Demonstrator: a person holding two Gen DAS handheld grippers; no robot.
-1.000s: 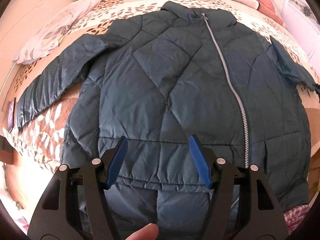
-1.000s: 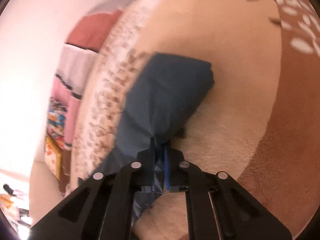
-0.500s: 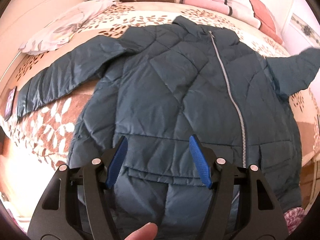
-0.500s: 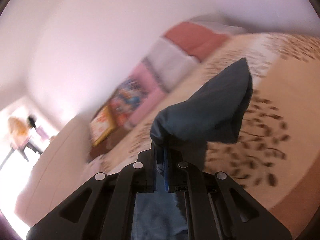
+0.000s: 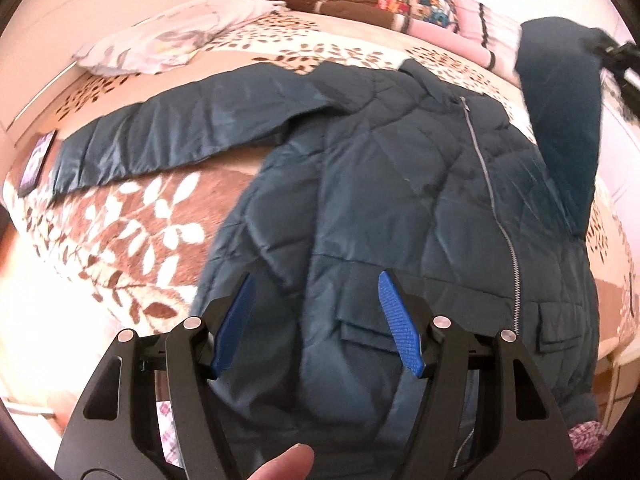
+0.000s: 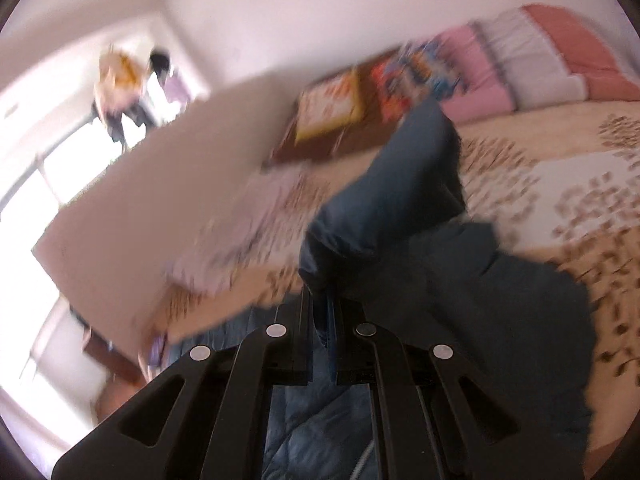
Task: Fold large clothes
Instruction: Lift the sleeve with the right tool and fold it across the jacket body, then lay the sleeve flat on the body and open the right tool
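Two tools: left tool gapes over quilted jacket; right tool pinches its sleeve.

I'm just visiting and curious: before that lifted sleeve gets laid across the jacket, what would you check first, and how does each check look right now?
1. Right gripper clamped on the raised sleeve of the dark teal quilted jacket: ok.
2. Grip depth on the cuff: cannot tell, blurred.
3. Left gripper open and holding nothing: ok.
4. Jacket body flat, silver zipper closed: ok.
5. Other sleeve spread flat on the leaf-patterned bedspread: ok.
6. White pillow apart from the jacket: ok.
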